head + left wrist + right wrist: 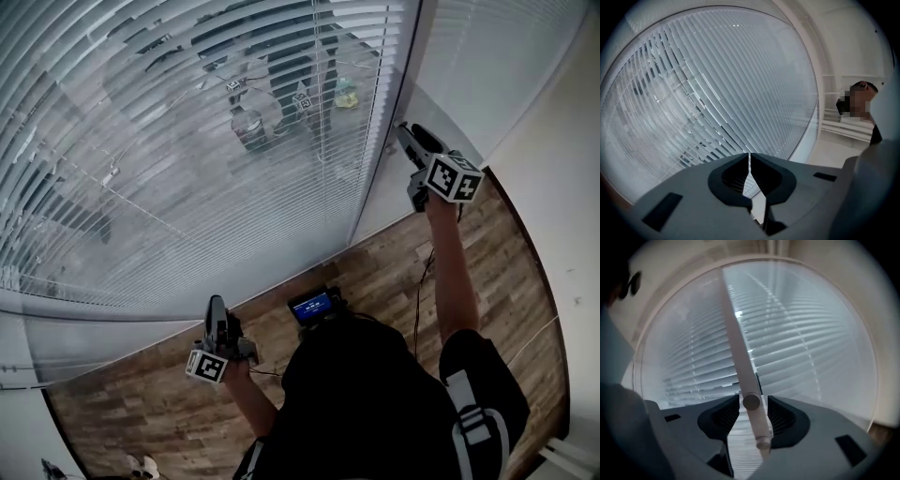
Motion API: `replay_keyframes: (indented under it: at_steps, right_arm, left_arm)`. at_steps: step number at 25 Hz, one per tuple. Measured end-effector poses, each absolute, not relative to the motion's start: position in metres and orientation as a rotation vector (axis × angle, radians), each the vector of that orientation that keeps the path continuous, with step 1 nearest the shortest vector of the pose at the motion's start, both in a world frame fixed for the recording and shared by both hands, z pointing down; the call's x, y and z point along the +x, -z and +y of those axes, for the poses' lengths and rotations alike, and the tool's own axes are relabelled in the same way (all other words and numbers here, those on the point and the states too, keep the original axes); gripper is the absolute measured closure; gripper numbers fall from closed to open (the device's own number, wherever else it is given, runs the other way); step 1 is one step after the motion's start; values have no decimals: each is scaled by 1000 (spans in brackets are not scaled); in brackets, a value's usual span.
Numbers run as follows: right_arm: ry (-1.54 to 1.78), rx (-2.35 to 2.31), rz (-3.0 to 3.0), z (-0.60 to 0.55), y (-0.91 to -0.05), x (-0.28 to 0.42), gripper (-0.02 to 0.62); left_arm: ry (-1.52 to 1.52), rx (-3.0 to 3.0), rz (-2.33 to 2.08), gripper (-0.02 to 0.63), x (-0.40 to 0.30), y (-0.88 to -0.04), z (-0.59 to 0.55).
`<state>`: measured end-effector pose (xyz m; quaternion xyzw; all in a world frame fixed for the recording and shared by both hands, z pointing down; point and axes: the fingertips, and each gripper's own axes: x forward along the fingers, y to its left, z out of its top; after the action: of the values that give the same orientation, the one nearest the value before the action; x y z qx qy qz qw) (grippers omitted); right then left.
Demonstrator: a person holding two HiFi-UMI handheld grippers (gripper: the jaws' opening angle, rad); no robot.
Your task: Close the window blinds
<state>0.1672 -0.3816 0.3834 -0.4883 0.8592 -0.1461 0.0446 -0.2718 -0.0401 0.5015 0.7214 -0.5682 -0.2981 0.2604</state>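
White slatted window blinds (187,141) fill the upper left of the head view; glass reflections show through the slats. My right gripper (405,131) is raised to the blinds' right edge, by the window frame. In the right gripper view the white tilt wand (740,357) hangs between its jaws, with a small gap on each side, so the right gripper (753,401) is open around it. My left gripper (217,305) is held low near the sill, pointing at the blinds. In its own view the left gripper (749,161) is shut, with only a thin slit between the jaws and nothing held.
A wood-plank floor (375,272) runs below the window. A white wall (562,216) stands close on the right. A small device with a blue screen (314,306) sits at the person's chest. A person (862,108) shows at the right of the left gripper view.
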Motion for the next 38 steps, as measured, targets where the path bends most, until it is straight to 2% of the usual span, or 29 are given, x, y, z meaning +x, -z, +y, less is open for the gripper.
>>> replay_keyframes:
  at_steps: [3,6,13,15,22,32,38]
  right_arm:
    - [-88,-1783,2789,-378,-378,161,423]
    - [-432,-1917,2840,-376,-371,152,423]
    - [-693,-2035,2907,-384,-380,143,426]
    - [-683,-2048,2907,-384,-380,143,462]
    - [-363,-1969,2891,-383,-378,145,465]
    - [880,-1330,2475,-395,-388,162,466]
    - [1110,-1149,2309,-399,-389,163,466]
  left_arm:
    - [803,1959,-1531,600,-270,-504,-41]
    - [802,1963,-1528,600,-268,-503,-43]
    - [808,1942,-1549,600,-271,-507,-37]
    - [817,1938,-1545,600,-272,-506,-36]
    - [808,1943,-1550,600,-273,-505,-33]
    - [810,1949,-1532,600,-266,-507,-40]
    - [811,1951,-1525,600,-265,-507,-44]
